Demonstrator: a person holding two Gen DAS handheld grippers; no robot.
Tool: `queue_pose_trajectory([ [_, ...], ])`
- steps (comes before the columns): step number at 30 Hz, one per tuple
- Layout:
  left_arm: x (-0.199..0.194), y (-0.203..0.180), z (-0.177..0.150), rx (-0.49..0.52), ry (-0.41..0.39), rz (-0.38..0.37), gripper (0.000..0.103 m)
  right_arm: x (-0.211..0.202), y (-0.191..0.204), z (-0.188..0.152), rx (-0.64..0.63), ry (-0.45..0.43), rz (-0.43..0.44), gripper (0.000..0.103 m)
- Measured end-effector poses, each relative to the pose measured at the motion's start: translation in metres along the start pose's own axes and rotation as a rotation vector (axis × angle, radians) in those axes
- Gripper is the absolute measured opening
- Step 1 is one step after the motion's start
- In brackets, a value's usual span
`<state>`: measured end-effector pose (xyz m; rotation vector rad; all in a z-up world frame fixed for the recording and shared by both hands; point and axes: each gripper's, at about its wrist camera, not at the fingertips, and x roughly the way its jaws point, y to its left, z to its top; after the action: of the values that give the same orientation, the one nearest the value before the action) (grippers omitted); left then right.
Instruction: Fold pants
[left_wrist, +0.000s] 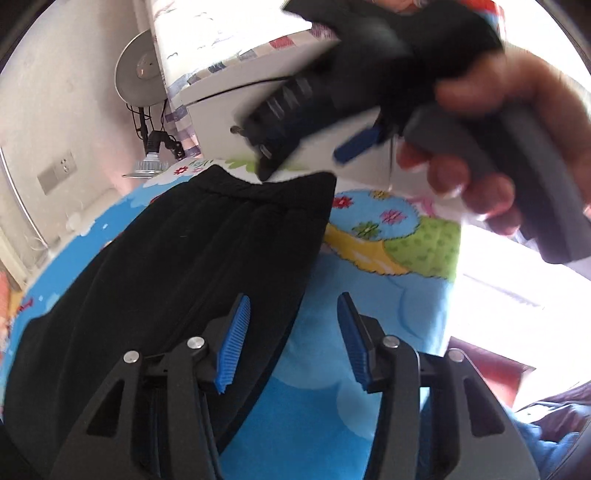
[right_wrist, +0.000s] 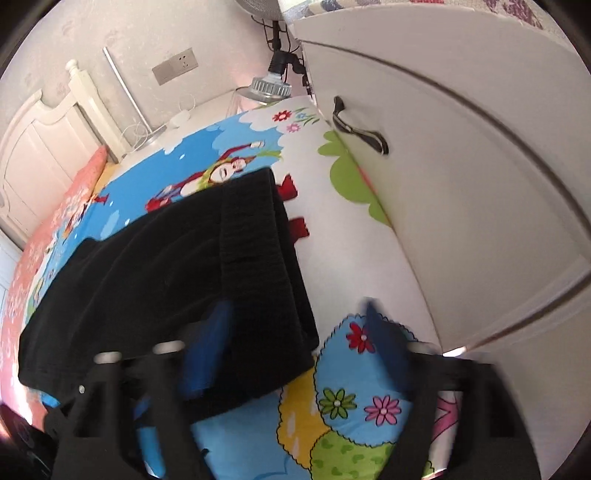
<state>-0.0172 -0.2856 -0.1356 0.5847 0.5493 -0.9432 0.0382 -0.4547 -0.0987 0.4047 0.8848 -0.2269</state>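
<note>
- Black pants (left_wrist: 177, 266) are seen lying flat in a folded stack on the cartoon-print bedsheet (left_wrist: 369, 332), toward the bed's far edge, next to the white cabinet (right_wrist: 461, 192); the waistband end is pointed at the cabinet side.
- Left gripper (left_wrist: 291, 339) is held part open over the pants' near-right edge; one blue ribbed pad (left_wrist: 232, 343) is over the cloth, the other over bare sheet. Nothing is gripped.
- Right gripper (right_wrist: 295, 347) is blurred in its own view, but its jaws are spread wide above the stack's corner, nothing held; in the left view it is seen higher up in a person's hand (left_wrist: 491, 147).
- Risk: the top layer could be snagged by a ribbed pad if a jaw is dragged across the fabric, so the fold would be pulled open.
- Risk: a single layer may be pinched at the edge rather than the whole stack, giving a skewed next fold.
- Risk: the stack lies close to the cabinet, so its front or metal handle (right_wrist: 362, 129) could be struck by the right gripper.
- Pants: soft, matte, limp knit, gathered ribbing at the waistband, roughly rectangular when folded.
- Sheet: smooth printed cotton-like cloth, slightly puffy. Cabinet: hard, glossy, curved panel lines.
</note>
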Motion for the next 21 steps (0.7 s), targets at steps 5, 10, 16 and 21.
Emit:
queue_pose_trajectory([
  [5,-0.003,0.038,0.008,-0.170,-0.021,-0.092,0.010,-0.018,0.009,0.008,-0.005,-0.014,-0.020,0.087],
  [10,-0.014,0.063,0.013,-0.258,-0.067,-0.136,0.009,-0.030,0.012,-0.001,0.039,0.022,0.041,0.081],
  [16,-0.023,0.063,0.017,-0.259,-0.095,-0.129,0.009,-0.024,0.000,-0.009,0.176,0.105,0.209,0.076],
  [21,-0.027,0.055,0.014,-0.236,-0.091,-0.123,0.009,0.005,0.006,0.001,0.191,0.145,0.231,0.053],
])
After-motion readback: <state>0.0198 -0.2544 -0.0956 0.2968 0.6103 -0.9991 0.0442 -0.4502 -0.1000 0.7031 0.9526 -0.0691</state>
